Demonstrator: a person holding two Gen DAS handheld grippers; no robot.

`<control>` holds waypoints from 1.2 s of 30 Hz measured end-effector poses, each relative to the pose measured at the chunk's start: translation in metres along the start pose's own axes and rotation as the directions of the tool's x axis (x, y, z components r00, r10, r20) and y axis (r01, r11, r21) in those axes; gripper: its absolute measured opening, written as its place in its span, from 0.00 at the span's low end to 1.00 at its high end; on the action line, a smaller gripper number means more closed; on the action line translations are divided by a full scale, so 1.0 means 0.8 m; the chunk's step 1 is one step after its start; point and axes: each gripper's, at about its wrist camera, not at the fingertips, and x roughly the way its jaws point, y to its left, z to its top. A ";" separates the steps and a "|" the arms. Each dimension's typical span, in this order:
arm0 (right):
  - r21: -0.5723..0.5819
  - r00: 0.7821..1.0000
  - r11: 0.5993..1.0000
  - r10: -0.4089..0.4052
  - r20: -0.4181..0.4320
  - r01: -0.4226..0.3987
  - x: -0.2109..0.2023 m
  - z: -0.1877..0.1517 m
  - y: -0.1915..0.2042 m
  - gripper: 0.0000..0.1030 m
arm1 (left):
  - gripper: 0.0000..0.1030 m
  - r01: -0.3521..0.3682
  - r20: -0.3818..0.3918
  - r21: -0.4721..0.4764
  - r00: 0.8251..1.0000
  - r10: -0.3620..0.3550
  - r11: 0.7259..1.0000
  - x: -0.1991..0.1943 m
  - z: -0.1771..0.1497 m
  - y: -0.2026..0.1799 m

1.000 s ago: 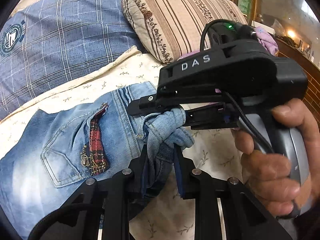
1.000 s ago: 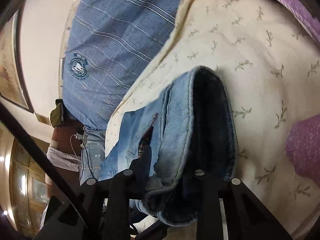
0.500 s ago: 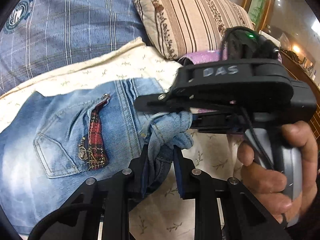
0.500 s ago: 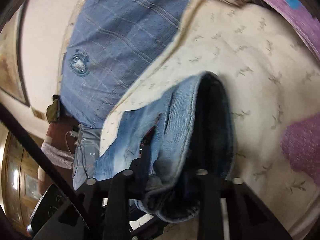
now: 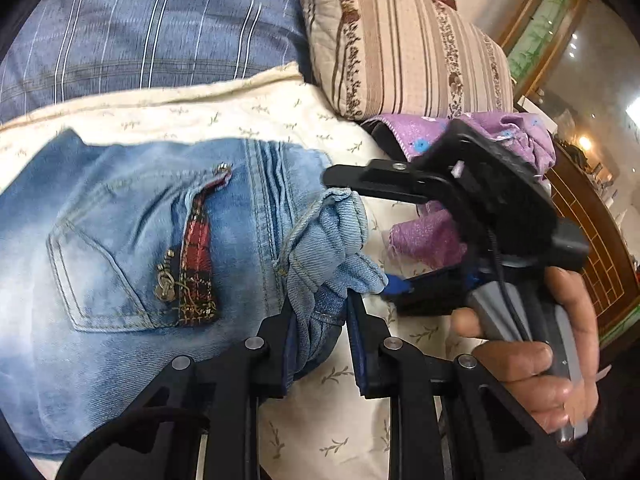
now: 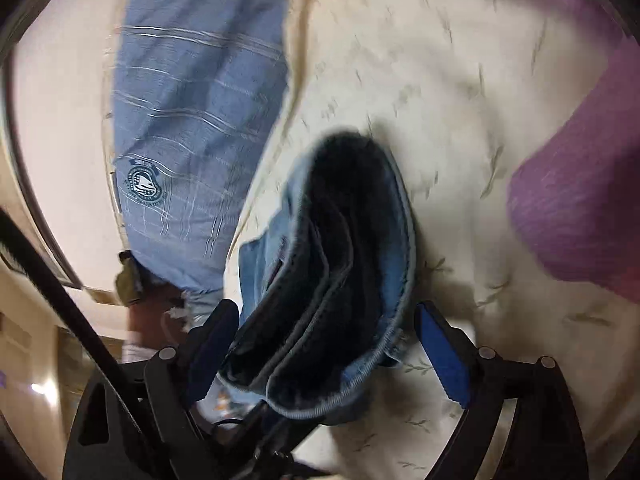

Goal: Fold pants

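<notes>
Light blue jeans (image 5: 120,248) lie on a cream floral sheet (image 5: 240,112), back pocket with red tartan trim facing up. My left gripper (image 5: 320,312) is shut on a bunched fold of denim at the jeans' right edge. In the left wrist view my right gripper (image 5: 358,232) comes in from the right, held by a hand (image 5: 532,364); its jaws are opening wide around the same bunch. The right wrist view shows the folded denim edge (image 6: 352,260) lying loose between that gripper's (image 6: 328,344) blue pads (image 6: 440,356), which do not press on it.
A striped beige pillow (image 5: 400,40) lies at the back, with blue plaid bedding (image 5: 140,28) to its left. Purple cloth (image 5: 460,140) is bunched beside the pillow, just right of the jeans. Wooden furniture (image 5: 592,220) stands at the far right.
My right gripper has opened from shut on the denim to wide apart, letting the fold go. My left gripper has kept its hold while rolling and shifting a little.
</notes>
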 end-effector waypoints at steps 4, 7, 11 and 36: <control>-0.062 1.000 0.998 -0.014 0.021 0.016 0.000 0.000 0.011 0.38 | 0.21 -0.018 -0.013 0.012 1.000 0.018 1.000 0.004 0.000 -0.004; -0.143 0.999 0.989 -0.030 0.043 0.036 -0.003 -0.005 0.029 0.21 | 0.21 -0.027 0.000 0.013 1.000 0.027 1.000 -0.003 0.004 -0.012; -0.244 0.996 0.970 0.003 0.091 0.019 -0.016 -0.015 0.059 0.16 | 0.20 -0.013 0.053 -0.011 0.998 0.014 1.000 -0.035 0.011 -0.019; -0.683 0.959 0.730 -0.210 -0.190 0.025 0.290 -0.219 0.258 0.49 | 0.39 0.043 0.176 -0.703 0.977 0.116 0.710 -0.234 -0.119 0.280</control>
